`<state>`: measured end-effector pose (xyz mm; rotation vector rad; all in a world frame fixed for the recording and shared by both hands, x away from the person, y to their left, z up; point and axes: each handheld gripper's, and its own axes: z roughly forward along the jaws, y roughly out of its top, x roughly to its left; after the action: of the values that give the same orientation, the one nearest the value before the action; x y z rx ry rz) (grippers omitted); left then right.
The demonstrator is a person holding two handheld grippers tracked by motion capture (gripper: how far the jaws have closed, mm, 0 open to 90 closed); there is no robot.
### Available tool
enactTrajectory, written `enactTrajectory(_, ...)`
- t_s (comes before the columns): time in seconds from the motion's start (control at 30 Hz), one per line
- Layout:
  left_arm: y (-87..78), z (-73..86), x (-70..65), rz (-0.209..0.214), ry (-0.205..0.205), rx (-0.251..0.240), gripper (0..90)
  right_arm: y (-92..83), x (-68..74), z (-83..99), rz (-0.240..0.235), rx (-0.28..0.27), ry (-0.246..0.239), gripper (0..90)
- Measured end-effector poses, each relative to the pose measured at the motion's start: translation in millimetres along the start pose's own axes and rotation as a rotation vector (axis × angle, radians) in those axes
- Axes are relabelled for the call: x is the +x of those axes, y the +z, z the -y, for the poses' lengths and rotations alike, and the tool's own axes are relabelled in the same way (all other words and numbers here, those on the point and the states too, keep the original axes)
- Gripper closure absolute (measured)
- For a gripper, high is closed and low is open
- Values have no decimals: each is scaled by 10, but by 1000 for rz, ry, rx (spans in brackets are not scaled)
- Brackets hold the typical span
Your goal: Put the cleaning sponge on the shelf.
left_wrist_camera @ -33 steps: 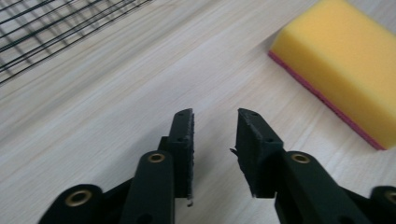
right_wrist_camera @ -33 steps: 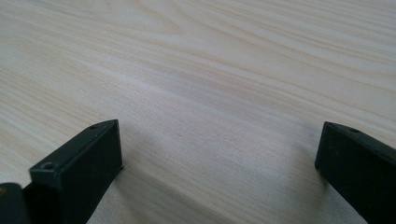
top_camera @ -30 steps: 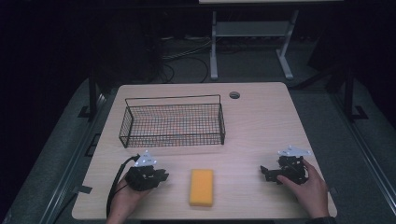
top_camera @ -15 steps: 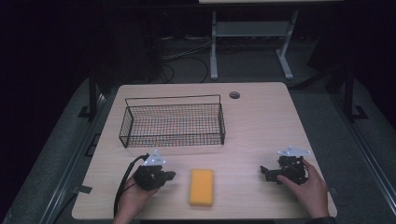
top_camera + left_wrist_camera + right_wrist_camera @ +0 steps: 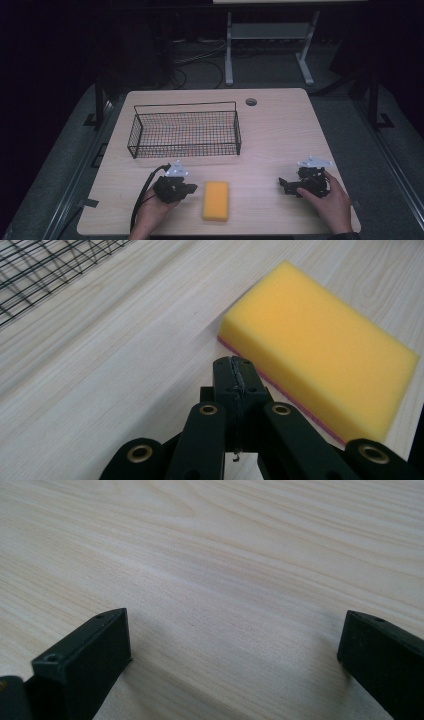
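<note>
The yellow sponge [image 5: 216,200] lies flat on the wooden table [image 5: 280,130], near the front edge, between the two grippers and touching neither. In the left gripper view a pink layer shows along the sponge's [image 5: 320,352] lower edge, and its near corner sits just beyond the jaw tips at about 1 o'clock. The left gripper [image 5: 187,189], at 9 o'clock of the sponge, has its jaws pressed fully together with nothing between them. The right gripper [image 5: 284,184], at 3 o'clock of the sponge and well apart from it, holds its jaws wide apart over bare wood; nothing lies between them.

Nothing stands between either gripper and the sponge. A black wire basket [image 5: 185,131] stands at 11 o'clock of the sponge, near the table's middle; its mesh floor carries nothing. A round cable hole [image 5: 251,102] sits near the far edge at 1 o'clock.

The table is pale wood grain. Beyond it, the room is dark, with a white frame stand [image 5: 265,45] and loose cables [image 5: 200,62] on the floor.
</note>
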<state>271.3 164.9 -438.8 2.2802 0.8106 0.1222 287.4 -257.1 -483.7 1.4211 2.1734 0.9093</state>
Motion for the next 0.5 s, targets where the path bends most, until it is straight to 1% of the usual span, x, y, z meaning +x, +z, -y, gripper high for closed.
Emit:
enactTrajectory(0.07,20,-8,-3,2,-2,0,897,0,0,0,0,0,0,0)
enactTrajectory(0.1,51,-32,-6,6,5,6,897,0,0,0,0,0,0,0)
enactTrajectory(0.5,230,-184,-16,18,20,8,897,0,0,0,0,0,0,0)
